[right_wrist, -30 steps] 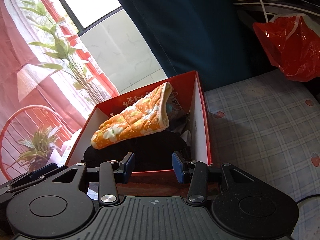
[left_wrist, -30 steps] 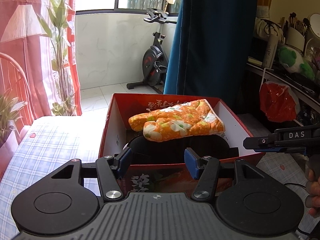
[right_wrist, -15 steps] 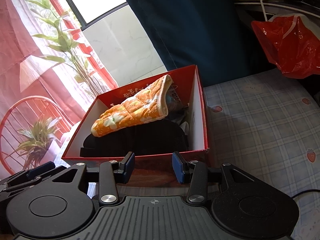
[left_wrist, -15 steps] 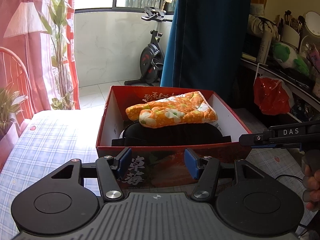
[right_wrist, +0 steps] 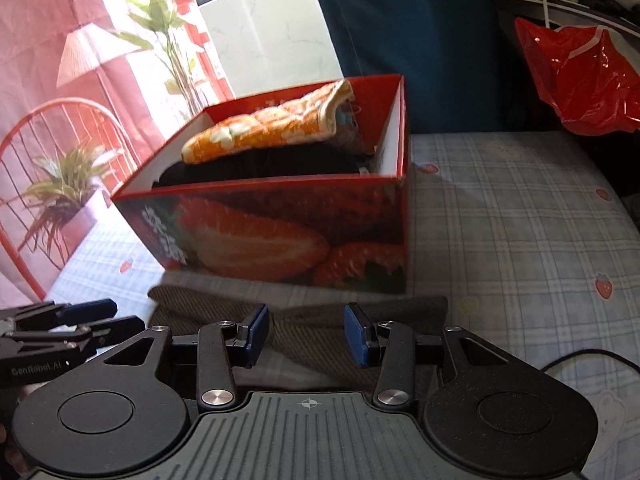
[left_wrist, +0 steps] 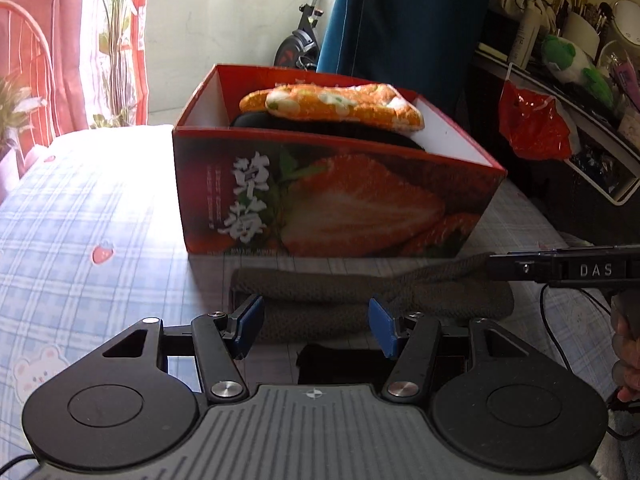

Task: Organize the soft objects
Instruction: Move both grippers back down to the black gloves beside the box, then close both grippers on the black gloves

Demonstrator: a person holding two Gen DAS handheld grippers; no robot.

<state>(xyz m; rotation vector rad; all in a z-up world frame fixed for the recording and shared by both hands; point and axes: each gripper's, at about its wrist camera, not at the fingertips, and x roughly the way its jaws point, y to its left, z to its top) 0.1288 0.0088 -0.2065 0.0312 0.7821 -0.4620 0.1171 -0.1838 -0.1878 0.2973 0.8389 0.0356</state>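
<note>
— What's in front of them right now?

— A red strawberry-printed box (left_wrist: 332, 204) on the checked cloth (left_wrist: 92, 216), and just this side of it a brown knitted piece (left_wrist: 360, 296) lying flat, close against the box's near wall.

— And inside the box?

— An orange flowered oven mitt (left_wrist: 340, 106) on top of something black (right_wrist: 272, 162) — I can't tell what the black thing is.

— The grippers?

— The left gripper (left_wrist: 316, 326) is low over the knit, its blue pads (left_wrist: 248, 322) standing apart with the fabric showing between them, not pressed on it. The right gripper (right_wrist: 306, 334) is the same: jaws parted, a narrower gap, the knit's right end between the pads, nothing clamped. Whether the tips rest on the fabric, I can't make out.

— How do the two sit?

— Side by side; the right one pokes in from the edge of the left's view (left_wrist: 560, 270), with a few fingers (left_wrist: 626, 344) of the person's hand beside it.

— Anything else around?

— A red plastic bag (right_wrist: 580, 80) hanging off to the right, a dark blue curtain (left_wrist: 408, 20) behind the box.
</note>
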